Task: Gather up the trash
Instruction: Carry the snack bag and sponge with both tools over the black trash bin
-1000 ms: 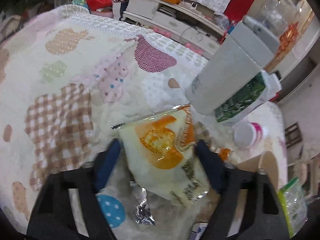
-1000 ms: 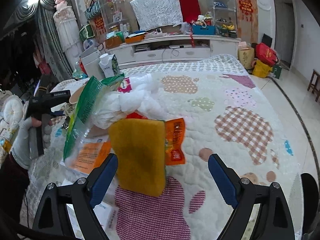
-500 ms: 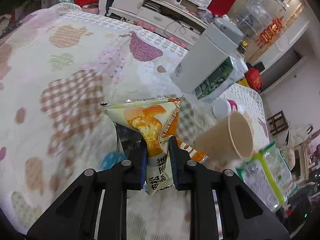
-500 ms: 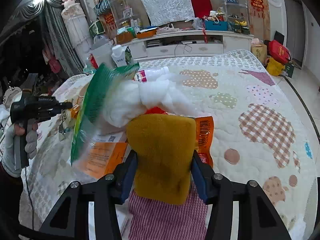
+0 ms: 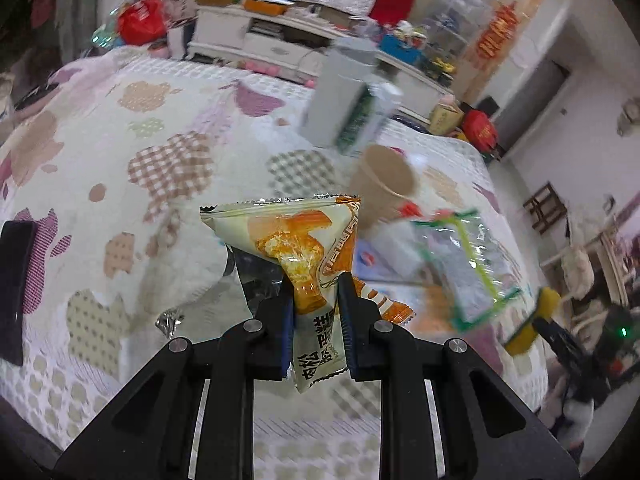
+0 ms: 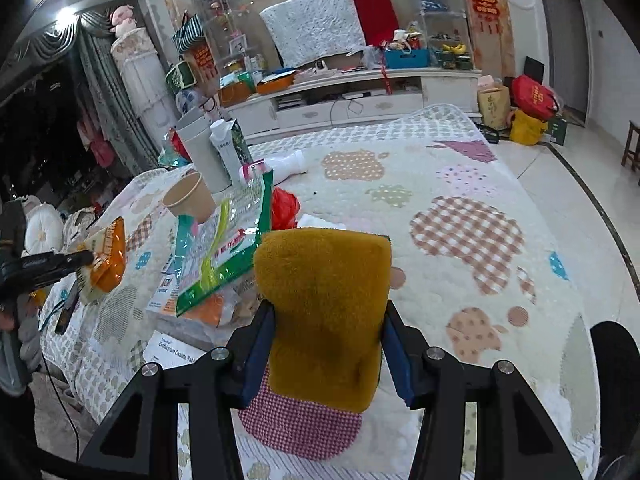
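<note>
Room: a cluttered living room; a white low cabinet [image 6: 352,100] runs across the upper middle of the right wrist view, piled with boxes and bags.
Surface: a quilted cream bedspread [image 6: 460,208] with gingham, dotted and plain patches fills the middle of both views.
Left gripper [image 5: 314,312]: closed tight on a snack wrapper [image 5: 296,248], a glossy cream and orange foil packet with a crimped top edge, pinched at its narrow waist and raised off the bedspread, lower centre of the left wrist view.
Right gripper [image 6: 328,344]: clamped on a mustard-yellow sponge [image 6: 324,312], a soft, fuzzy, rounded block pressed between both blue pads, lower centre of the right wrist view.
Paper cup [image 6: 192,200]: tan, open-mouthed, tilted, left of centre; I cannot tell its contents.
Clear bag [image 6: 224,256]: crinkly transparent plastic with green edging, lying just left of the sponge over printed paper and orange packaging.
Carton [image 6: 230,150]: white and green drink carton standing upright against a tall grey cylinder [image 6: 200,152], upper left.
White bottle [image 6: 288,164]: smooth plastic, lying on its side beside the carton.
Red plastic [image 6: 284,208]: a crumpled piece just above the sponge.
Left edge: a hand [image 6: 12,312] holds the other gripper's black handle.
</note>
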Motion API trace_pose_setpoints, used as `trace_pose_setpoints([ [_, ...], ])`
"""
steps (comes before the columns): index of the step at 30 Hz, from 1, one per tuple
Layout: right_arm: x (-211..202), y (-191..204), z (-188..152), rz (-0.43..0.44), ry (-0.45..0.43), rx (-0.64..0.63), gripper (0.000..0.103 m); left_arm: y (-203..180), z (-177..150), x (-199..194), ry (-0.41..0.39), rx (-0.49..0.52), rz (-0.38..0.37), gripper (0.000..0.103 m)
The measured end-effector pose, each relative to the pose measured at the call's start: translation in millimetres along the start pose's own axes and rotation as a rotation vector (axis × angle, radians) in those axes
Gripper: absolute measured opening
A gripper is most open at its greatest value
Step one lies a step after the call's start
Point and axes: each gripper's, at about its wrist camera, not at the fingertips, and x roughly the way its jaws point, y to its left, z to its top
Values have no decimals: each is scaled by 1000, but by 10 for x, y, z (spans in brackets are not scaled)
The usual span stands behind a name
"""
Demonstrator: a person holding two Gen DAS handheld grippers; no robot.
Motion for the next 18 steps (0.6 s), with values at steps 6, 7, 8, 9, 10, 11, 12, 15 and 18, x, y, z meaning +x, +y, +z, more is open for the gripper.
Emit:
trace_pose_setpoints([
  [6, -196, -33, -87, -6, -22, -6, 50, -564, -179, -161, -2, 104, -85, 18],
  [7, -236, -48, -99, -10, -26, -8, 50, -660, -203, -165, 0, 123, -97, 18],
  [8, -265, -61, -113, -11, -28, -8, 50, -778, -230, -161, 3, 147, -110, 18],
  [9, -285, -69, -119, -11, -29, -8, 50, -861, -252, -152, 4, 162, -119, 18],
  [10, -324, -88, -127, -11, -34, -6, 50, -982, -270, -134, 7, 184, -136, 18],
  [11, -353, -109, -128, -10, -37, -4, 50, -1077, -288, -122, 9, 201, -149, 18],
  [12, -378, -124, -135, -9, -40, -2, 50, -1146, -315, -109, 7, 213, -159, 18],
  [15, -456, -200, -144, -19, -54, 7, 50, -1448, -369, -61, 3, 267, -190, 18],
  [18, -504, -303, -159, -43, -57, 20, 51, -1704, -407, 45, 26, 299, -239, 18],
])
